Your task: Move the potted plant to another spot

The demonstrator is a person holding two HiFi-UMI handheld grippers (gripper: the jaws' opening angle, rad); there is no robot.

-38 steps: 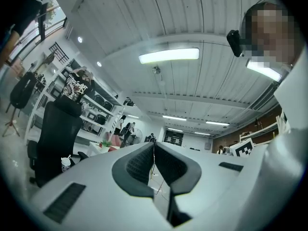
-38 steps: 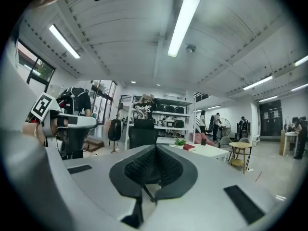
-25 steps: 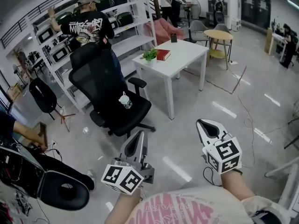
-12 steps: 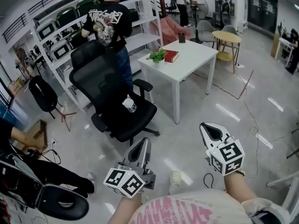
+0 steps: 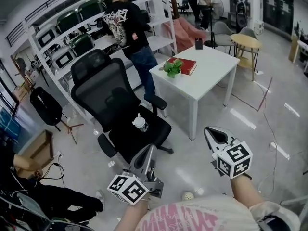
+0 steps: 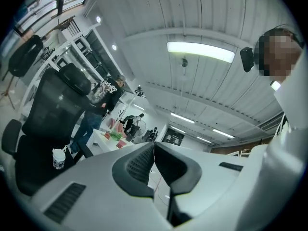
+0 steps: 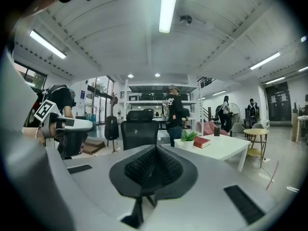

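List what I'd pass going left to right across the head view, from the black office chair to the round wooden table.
black office chair → potted plant → red book → small dark container → round wooden table

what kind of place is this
Probably an office or lab workspace: a black office chair, a white table bearing a potted plant and a red book, and white shelves loaded with gear behind them.

Glossy grey floor (image 5: 240,129); white table (image 5: 211,69) beside black office chair (image 5: 103,88); white shelving (image 5: 36,37) behind; strip light (image 7: 167,6) on ceiling.
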